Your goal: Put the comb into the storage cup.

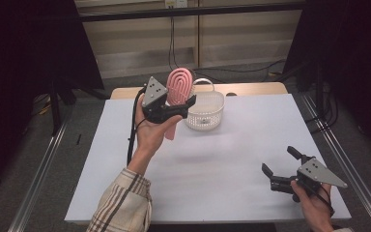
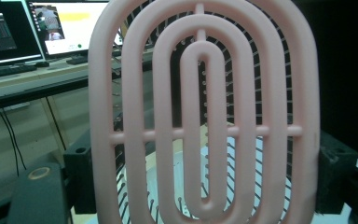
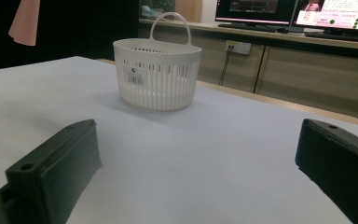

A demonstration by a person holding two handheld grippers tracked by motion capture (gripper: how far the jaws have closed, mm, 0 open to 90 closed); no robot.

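A white table top (image 1: pixel 212 179) covers most of the scene, with a strip of bare wood (image 1: pixel 251 88) along its far edge. Black cables (image 1: pixel 251 70) trail over the grey floor beyond it. Metal rails (image 1: pixel 38 179) run along the left and right sides. Lit monitors (image 2: pixel 70 25) stand on a far wooden counter (screen contents too small to read).

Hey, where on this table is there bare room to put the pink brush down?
Most of the white table is bare: the wide middle between the basket and the right gripper, and the whole near-left part beside the sleeve. The far middle is crowded, where the left gripper holds the pink brush up next to the basket.
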